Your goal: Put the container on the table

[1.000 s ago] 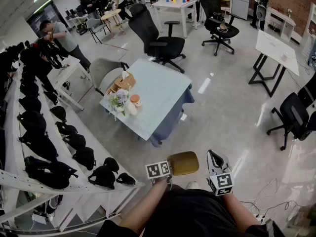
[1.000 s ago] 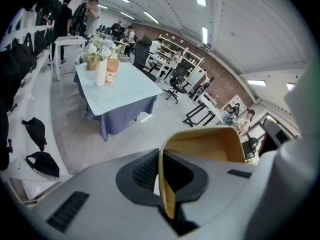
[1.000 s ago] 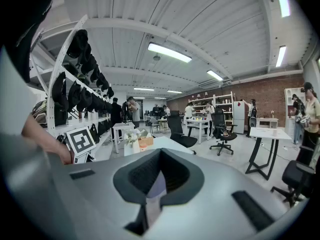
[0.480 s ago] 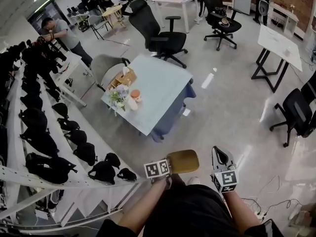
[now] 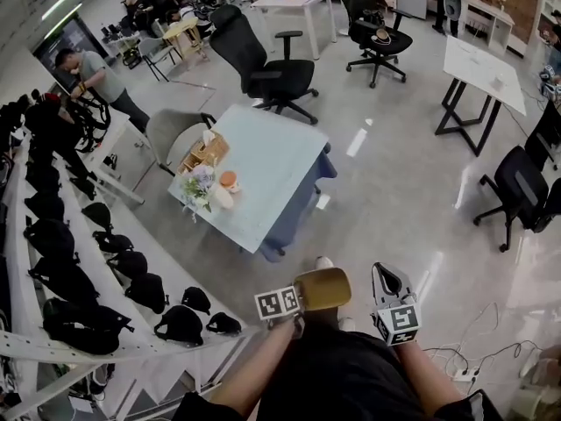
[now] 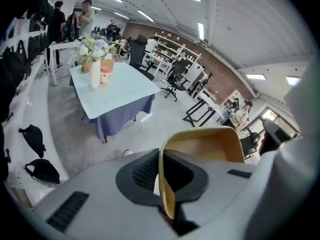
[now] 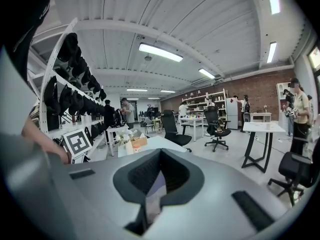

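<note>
A mustard-yellow container [image 5: 323, 289] is held out in front of my body, with my left gripper [image 5: 298, 299] shut on its rim. In the left gripper view the rim's thin wall runs down between the black pads [image 6: 145, 171] of my left gripper [image 6: 162, 184], and the container's open body [image 6: 210, 146] rises past them. My right gripper [image 5: 384, 277] hangs to the container's right, apart from it, jaws together with nothing in them; in its own view my right gripper [image 7: 155, 189] points toward the table [image 7: 150, 143]. The pale blue table [image 5: 263, 169] stands a few steps ahead.
On the table's left end stand flowers [image 5: 198, 182], a white vase [image 5: 219, 197], an orange cup [image 5: 229, 180] and a wooden box [image 5: 200, 153]. A rack of black bags [image 5: 79, 261] lines the left. A black office chair [image 5: 263, 68] and a grey chair [image 5: 175, 134] stand beyond. Cables [image 5: 465, 358] lie at the right.
The room has slid a little in the head view, and a shoe tip now shows ahead of the container. Both grippers keep the same pose, with the container still held.
</note>
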`<act>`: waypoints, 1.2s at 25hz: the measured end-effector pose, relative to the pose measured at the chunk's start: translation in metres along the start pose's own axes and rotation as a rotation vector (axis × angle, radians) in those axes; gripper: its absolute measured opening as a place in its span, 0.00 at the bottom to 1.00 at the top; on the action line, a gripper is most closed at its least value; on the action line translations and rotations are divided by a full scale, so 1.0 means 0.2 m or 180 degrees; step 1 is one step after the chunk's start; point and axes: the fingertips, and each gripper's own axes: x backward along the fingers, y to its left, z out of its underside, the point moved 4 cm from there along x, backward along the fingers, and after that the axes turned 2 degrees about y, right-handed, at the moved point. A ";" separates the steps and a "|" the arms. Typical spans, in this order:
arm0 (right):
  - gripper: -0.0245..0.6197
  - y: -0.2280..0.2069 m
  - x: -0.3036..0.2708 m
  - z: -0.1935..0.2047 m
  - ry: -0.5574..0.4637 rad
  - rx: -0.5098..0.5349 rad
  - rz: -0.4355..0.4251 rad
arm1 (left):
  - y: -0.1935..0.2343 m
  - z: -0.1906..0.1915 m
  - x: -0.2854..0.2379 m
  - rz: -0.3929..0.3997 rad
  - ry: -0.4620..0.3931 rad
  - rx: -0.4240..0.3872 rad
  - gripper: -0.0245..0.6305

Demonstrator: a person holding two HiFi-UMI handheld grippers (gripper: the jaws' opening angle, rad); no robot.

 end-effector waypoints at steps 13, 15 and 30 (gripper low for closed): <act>0.04 -0.20 -0.55 -0.13 0.0276 0.0119 0.0026 | 0.05 -0.47 -0.41 0.0116 0.0109 0.0118 0.05; 0.04 -0.23 -0.70 -0.18 0.0299 0.0143 -0.0017 | 0.08 -0.58 -0.47 0.0105 0.0102 0.0156 0.05; 0.04 -0.49 -1.57 -0.54 0.0405 0.0188 -0.0070 | 0.25 -1.39 -0.78 0.0090 0.0146 0.0292 0.05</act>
